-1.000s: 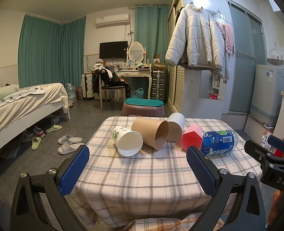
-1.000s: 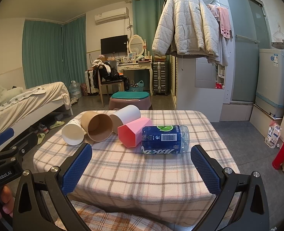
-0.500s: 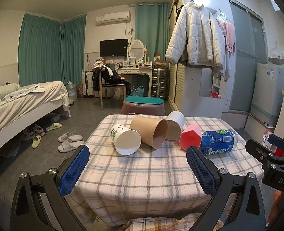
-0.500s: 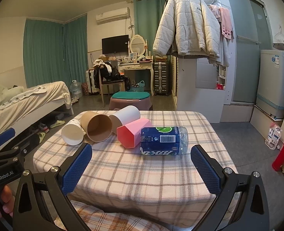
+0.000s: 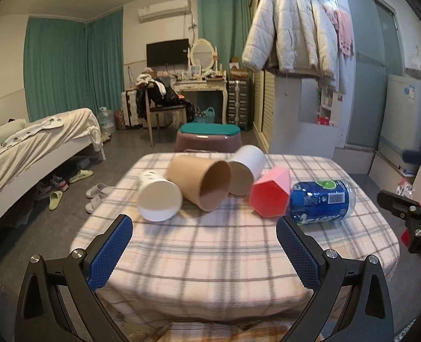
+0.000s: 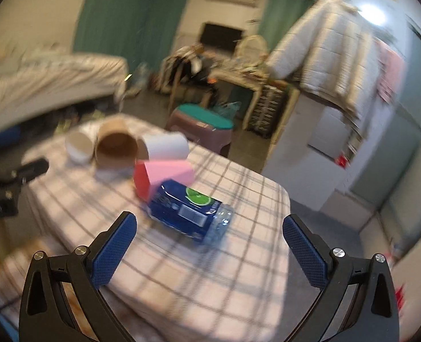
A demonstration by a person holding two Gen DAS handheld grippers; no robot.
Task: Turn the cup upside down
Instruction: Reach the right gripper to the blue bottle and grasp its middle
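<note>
Several cups lie on their sides in a row on the plaid-covered table [image 5: 210,250]: a white paper cup [image 5: 159,198], a brown paper cup [image 5: 203,183], a second white cup [image 5: 246,168], a pink hexagonal cup [image 5: 270,192] and a blue-labelled clear cup [image 5: 321,201]. The right wrist view is blurred and tilted; there the blue-labelled cup [image 6: 187,211] lies just ahead, with the pink cup [image 6: 162,176] and the brown cup [image 6: 116,148] beyond. My left gripper [image 5: 204,245] is open over the near table edge, empty. My right gripper [image 6: 210,245] is open and empty too.
A purple stool with a teal top [image 5: 209,139] stands behind the table. A bed [image 5: 33,145] with slippers beside it fills the left. A wardrobe with a hanging white jacket [image 5: 293,28] and a washing machine [image 5: 407,116] are on the right.
My right gripper has swung and tilted sharply, closing in on the blue-labelled cup; its view is now blurred. My left gripper has moved a little nearer the cups. The cups lie as before.
</note>
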